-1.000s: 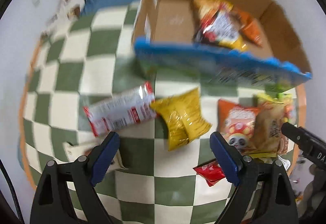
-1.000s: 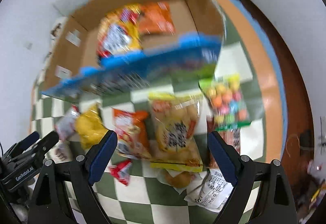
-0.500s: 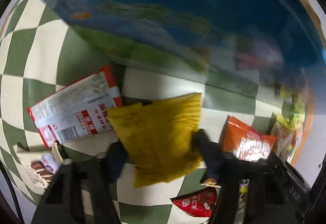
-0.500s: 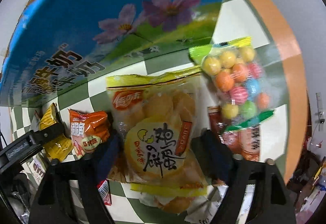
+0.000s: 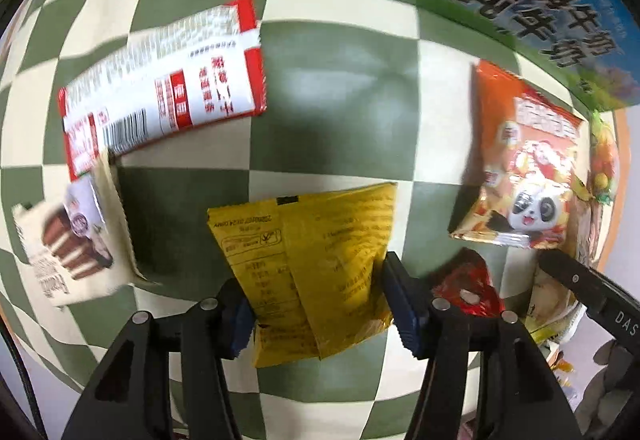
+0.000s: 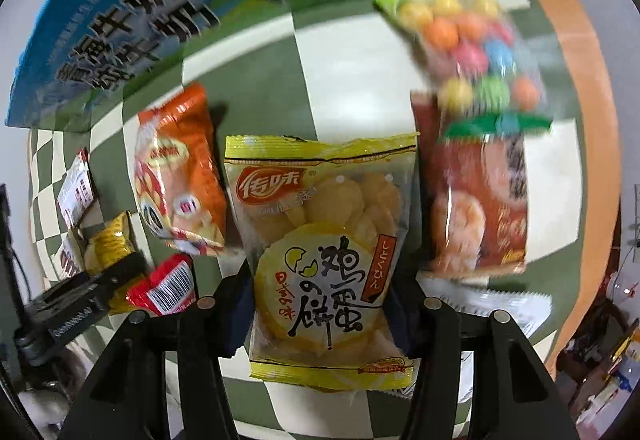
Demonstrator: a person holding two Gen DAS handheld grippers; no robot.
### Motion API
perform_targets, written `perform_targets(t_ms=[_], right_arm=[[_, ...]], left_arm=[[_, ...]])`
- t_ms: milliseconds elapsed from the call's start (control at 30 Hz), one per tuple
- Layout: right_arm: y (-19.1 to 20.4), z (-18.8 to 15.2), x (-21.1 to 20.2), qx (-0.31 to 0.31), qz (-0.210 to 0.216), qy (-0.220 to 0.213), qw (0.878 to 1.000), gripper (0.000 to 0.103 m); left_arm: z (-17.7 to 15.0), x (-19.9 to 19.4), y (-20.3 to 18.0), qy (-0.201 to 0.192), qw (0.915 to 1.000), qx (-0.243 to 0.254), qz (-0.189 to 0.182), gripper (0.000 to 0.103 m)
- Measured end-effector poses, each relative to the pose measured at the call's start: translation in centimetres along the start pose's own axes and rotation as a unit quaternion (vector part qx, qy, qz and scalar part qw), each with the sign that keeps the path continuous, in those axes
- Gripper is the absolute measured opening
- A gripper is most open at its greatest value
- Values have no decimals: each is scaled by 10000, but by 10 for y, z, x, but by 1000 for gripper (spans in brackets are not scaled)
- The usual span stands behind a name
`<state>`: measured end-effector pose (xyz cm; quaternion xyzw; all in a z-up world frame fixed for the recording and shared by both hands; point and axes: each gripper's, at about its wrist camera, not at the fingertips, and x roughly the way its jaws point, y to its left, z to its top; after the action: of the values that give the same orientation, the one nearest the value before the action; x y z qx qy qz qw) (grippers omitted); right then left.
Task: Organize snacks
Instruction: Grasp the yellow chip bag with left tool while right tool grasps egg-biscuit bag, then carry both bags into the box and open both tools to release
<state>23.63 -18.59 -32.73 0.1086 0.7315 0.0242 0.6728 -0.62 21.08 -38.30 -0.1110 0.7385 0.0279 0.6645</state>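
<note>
Snacks, two in hand. Left tool (image 5: 316, 304): dropped from above the box, now clamped on yellow packet (image 5: 316, 264), lower centre. Right tool (image 6: 324, 304): closing on egg-cracker bag (image 6: 324, 260), centre. Both lying on checkered counter (image 5: 328, 100); boxing pending.

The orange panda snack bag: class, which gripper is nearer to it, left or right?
Judged by eye, right. The right gripper, closing around the egg biscuit bag, sits right beside the orange panda bag; the left gripper clamps the yellow packet, farther off.
</note>
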Motion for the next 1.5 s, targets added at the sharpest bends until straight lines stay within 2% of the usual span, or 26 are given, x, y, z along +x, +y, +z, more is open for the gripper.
perform_targets(t_ms=[133,200,300,433,500,633,767,867,933,1033,1167,1233,1367,1500], right_arm=[[-2,0,11,-30,-39,-12,10000,59],[0,-2,10,-95,-97,-139,9998,53],[16,-8,-3,-132,-50,-327,9994,48],[19,-15,-31,-182,172,-577,9980,47],[23,-14,-43,-224,296,-641,9973,46],[20,-4,-82,-365,589,-830,9941,46],[21,8,-144,-539,965,-1166,9870,46],[28,26,-188,-664,1203,-1470,9795,46],[34,43,-210,-722,1244,-1652,9757,46],[52,79,-219,-748,1129,-1834,9737,46],[66,128,-213,-792,712,-1893,9761,46],[71,151,-201,-745,640,-1754,9796,46],[74,185,-175,-667,450,-1445,9862,46],[77,199,-152,-700,274,-1194,9900,46]], left_arm=[[-6,-7,3,-112,9999,-115,-62,50],[-9,-17,-3,-163,9998,-88,-89,43],[-8,-36,-1,-302,9995,-56,-106,42],[-13,-59,-4,-477,9987,1,-173,42],[-17,-76,-2,-531,9982,-42,-281,42],[-22,-130,-3,-909,9940,12,-610,42],[-7,-191,-18,-1319,9870,224,-885,42],[36,-221,-39,-1533,9825,370,-990,42],[62,-233,-54,-1643,9811,470,-905,42],[103,-237,-69,-1687,9813,608,-694,42],[155,-213,-74,-1364,9873,634,-515,42],[177,-194,-73,-1126,9908,598,-451,42],[199,-159,-75,-710,9951,626,-282,42],[210,-129,-75,-354,9970,651,-210,42]])
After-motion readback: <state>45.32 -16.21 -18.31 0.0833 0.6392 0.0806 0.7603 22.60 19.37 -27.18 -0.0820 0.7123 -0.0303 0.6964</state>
